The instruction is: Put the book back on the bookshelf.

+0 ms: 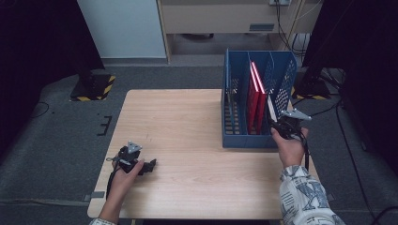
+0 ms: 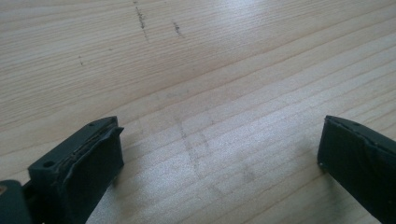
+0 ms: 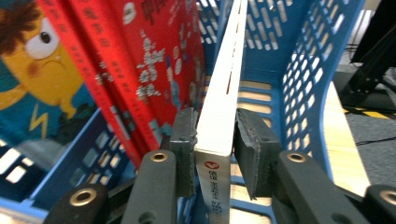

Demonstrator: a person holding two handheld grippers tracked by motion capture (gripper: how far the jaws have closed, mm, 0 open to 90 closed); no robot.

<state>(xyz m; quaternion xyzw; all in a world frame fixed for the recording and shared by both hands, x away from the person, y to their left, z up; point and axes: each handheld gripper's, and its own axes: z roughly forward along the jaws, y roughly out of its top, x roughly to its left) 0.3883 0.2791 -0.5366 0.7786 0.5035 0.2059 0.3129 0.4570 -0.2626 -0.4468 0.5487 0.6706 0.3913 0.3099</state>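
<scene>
Nearest the onlooker, the left gripper [image 1: 149,166] rests low over the pale wooden table [image 1: 187,136] near its front left corner. In the left gripper view its two black jaws stand wide apart with bare wood grain between them, holding nothing.

Farther back and to the right, the right gripper [image 3: 215,140] reaches into the blue perforated plastic file rack [image 1: 284,70] standing on the table's right side. Its padded jaws flank the spine of a thin white-spined book [image 3: 223,93] standing upright in the rack's rightmost compartment; the left pad lies against the spine, while a thin gap seems to remain at the right pad, so a firm grip is not certain.

Beyond, in the neighbouring compartment, two red-covered picture books [image 1: 256,96] lean upright against a divider, just beside the white book yet separated from it by the partition.

Step in hand, as judged: seizing the white book at its near edge. The next move probably calls for the pads to press fully home, then a straight pull or lift along the compartment, keeping the spine clear of the perforated walls.
</scene>
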